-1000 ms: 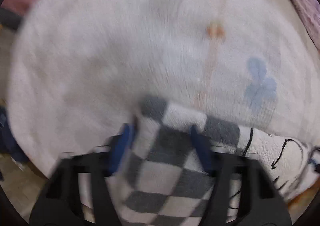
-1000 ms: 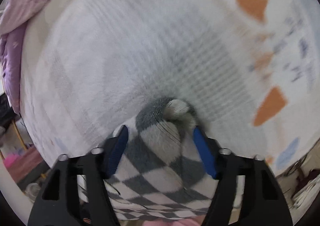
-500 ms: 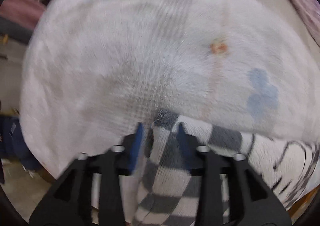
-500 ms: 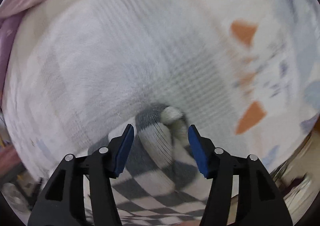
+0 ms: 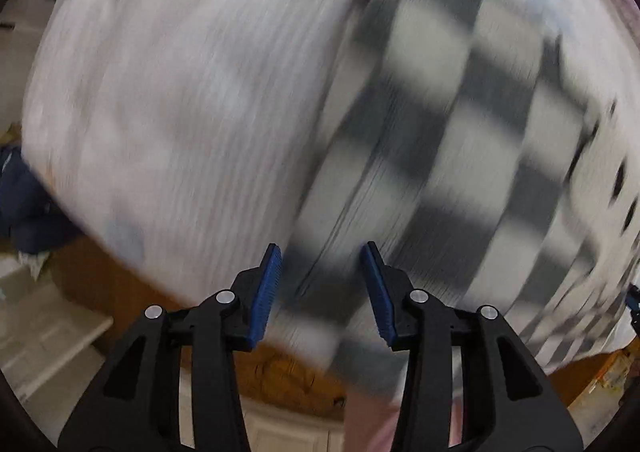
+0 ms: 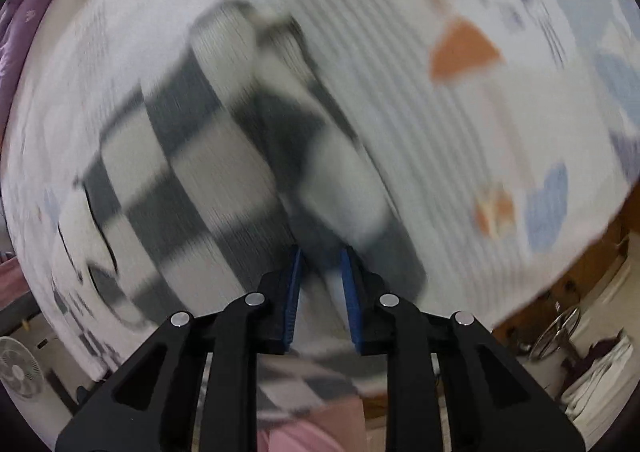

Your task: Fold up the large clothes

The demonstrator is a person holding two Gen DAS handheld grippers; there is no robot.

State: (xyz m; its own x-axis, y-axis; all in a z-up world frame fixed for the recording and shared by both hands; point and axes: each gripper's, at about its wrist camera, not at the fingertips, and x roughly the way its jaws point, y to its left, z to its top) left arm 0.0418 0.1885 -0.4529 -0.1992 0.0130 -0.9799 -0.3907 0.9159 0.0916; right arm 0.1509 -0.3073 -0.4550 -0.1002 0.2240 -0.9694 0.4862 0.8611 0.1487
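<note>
A fleece garment in grey and white checks (image 5: 460, 124) lies spread on the bed ahead of my left gripper (image 5: 324, 284), and its near edge runs down between the blue pads, which stand half apart around it. In the right wrist view the same garment (image 6: 192, 156) stretches up and to the left. My right gripper (image 6: 320, 284) points down over its near part with its jaws closing, and a strip of the cloth fills the narrow gap. Both views are heavily blurred by motion.
The bed carries a white sheet (image 5: 180, 92) printed with orange and blue shapes (image 6: 464, 48). Its wooden frame (image 5: 120, 284) shows at the near edge. Purple bedding (image 6: 24, 36) lies far left, a fan (image 6: 18, 372) stands low left, and dark blue cloth (image 5: 24, 204) sits beside the bed.
Both grippers have swept back toward the bed's near edge, and the garment now lies stretched out ahead of them. The right jaws have narrowed sharply. The left jaws are narrower than a second ago.
</note>
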